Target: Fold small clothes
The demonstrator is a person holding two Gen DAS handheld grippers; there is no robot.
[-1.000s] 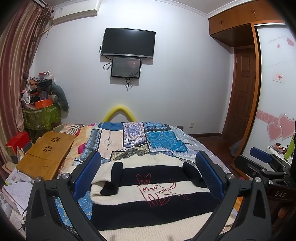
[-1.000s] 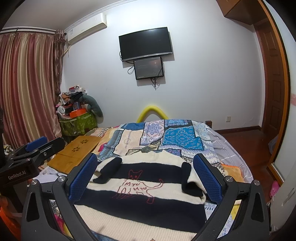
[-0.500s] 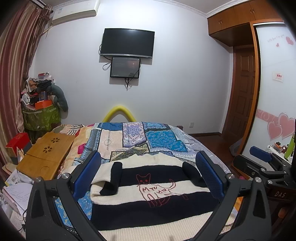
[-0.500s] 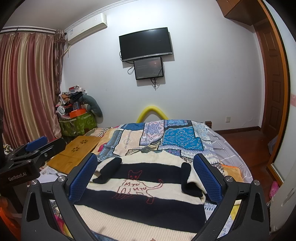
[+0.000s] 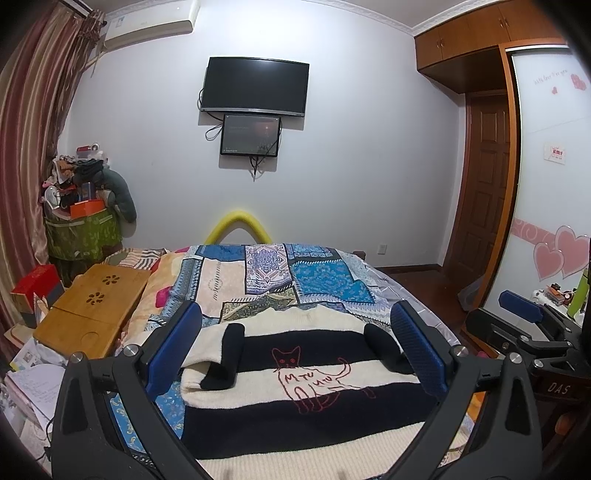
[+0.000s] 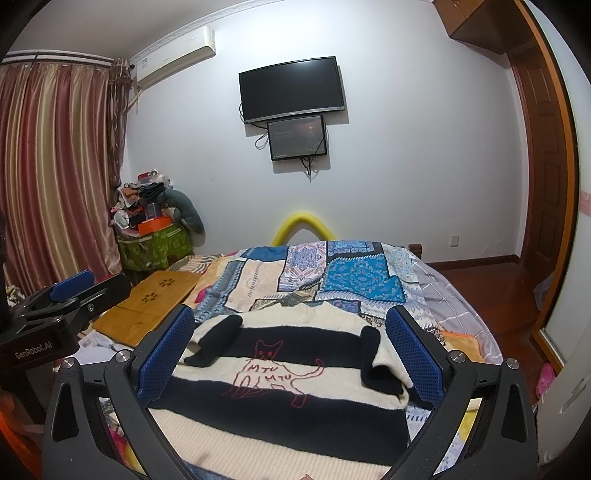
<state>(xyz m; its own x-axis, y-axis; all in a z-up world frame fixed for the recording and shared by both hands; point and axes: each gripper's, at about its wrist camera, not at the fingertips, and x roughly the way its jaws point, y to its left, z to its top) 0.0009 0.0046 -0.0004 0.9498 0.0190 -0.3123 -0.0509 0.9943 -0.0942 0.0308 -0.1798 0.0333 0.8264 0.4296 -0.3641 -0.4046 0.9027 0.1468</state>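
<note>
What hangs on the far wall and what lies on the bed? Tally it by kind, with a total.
Black wall-mounted screens: 2, the large television and the small monitor below it
White air conditioner: 1
Black-and-cream striped knitted sweater with red cat drawing: 1
Patchwork blue patterned quilt: 1
Total: 5
</note>
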